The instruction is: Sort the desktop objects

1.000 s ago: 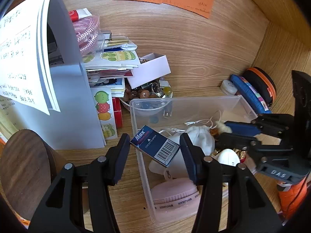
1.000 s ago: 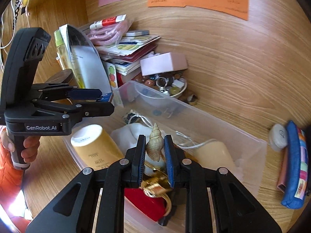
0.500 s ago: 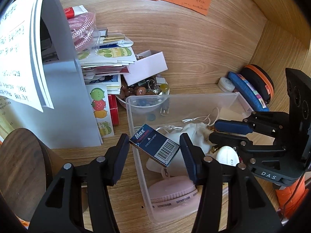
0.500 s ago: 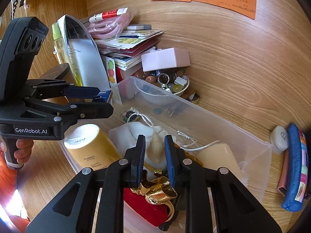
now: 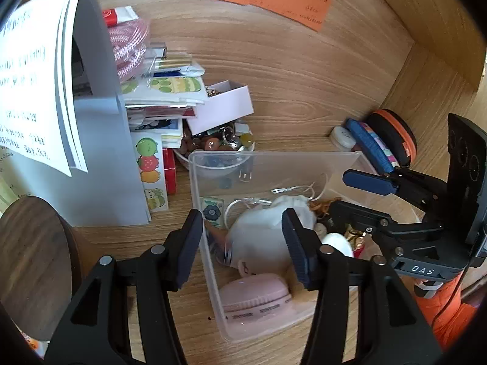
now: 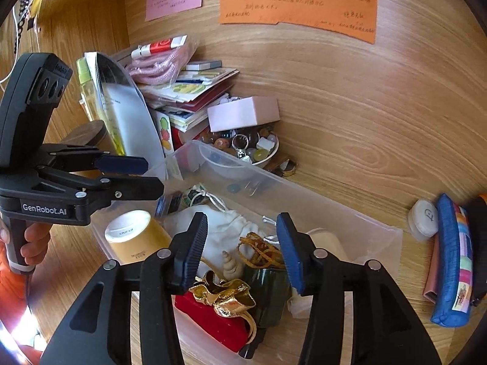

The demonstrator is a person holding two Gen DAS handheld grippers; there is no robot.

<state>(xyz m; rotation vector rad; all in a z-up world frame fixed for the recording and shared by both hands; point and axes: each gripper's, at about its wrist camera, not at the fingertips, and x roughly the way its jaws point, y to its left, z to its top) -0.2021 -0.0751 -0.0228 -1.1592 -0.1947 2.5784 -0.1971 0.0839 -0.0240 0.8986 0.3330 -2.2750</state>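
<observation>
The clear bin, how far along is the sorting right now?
Done: the clear bin already holds a seashell, white pouch and yellow cup. In hand: nothing; the right gripper, jaws just opened, and left gripper are empty. Left: bead bowl, blue pencil case outside.

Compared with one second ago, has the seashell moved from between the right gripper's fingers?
Yes. The right gripper has just been opening, and the seashell now lies lower, inside the clear bin, beside the gold ribbon, free of the pads.
</observation>
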